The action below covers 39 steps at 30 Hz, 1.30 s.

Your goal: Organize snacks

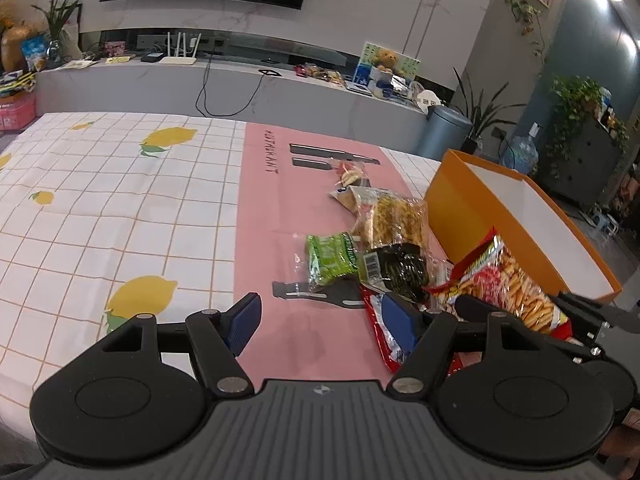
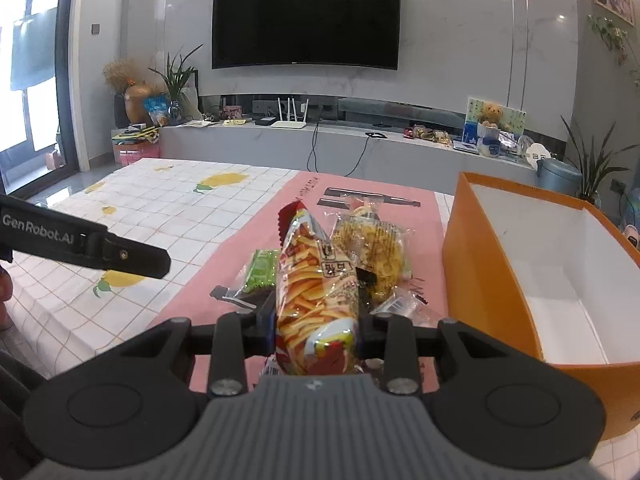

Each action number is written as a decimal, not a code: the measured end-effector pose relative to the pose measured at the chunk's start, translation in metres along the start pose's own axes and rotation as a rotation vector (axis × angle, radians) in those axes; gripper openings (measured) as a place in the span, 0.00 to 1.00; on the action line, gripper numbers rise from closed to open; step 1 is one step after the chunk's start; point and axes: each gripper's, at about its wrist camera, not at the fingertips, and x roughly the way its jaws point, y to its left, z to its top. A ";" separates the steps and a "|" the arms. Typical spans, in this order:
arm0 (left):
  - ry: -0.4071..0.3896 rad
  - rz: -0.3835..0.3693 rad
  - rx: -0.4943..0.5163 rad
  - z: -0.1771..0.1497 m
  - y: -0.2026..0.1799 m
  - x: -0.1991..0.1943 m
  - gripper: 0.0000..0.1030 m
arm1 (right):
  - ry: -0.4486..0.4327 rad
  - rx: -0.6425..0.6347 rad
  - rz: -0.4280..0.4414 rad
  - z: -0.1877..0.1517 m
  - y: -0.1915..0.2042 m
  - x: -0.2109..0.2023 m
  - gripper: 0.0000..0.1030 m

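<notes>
From the left wrist we look down along our fingers, close over the pink paper placemat (image 1: 280, 208). From the right wrist we face the wall-mounted black television (image 2: 306, 16), nearer the open orange cardboard box (image 2: 500, 272). Both views share placemat, box and lemon-printed checked tablecloth (image 1: 100, 200).

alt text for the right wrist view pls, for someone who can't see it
The right gripper is clamped on a red bag of fry-shaped snacks, lifted above a pink mat. More snack packets lie behind it, and an open, empty orange box stands to the right.
</notes>
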 end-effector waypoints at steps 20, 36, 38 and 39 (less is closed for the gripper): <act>0.133 -0.088 0.202 -0.023 -0.038 0.017 0.76 | -0.001 0.047 -0.056 0.007 -0.021 -0.014 0.31; 0.437 -0.301 0.525 -0.089 -0.103 0.047 0.00 | 0.003 0.123 -0.121 0.017 -0.045 -0.026 0.31; 0.454 -0.315 0.603 -0.104 -0.114 0.049 0.00 | 0.002 0.107 -0.129 0.019 -0.044 -0.032 0.31; 0.462 -0.315 0.643 -0.111 -0.120 0.050 0.00 | 0.006 0.101 -0.132 0.021 -0.043 -0.035 0.31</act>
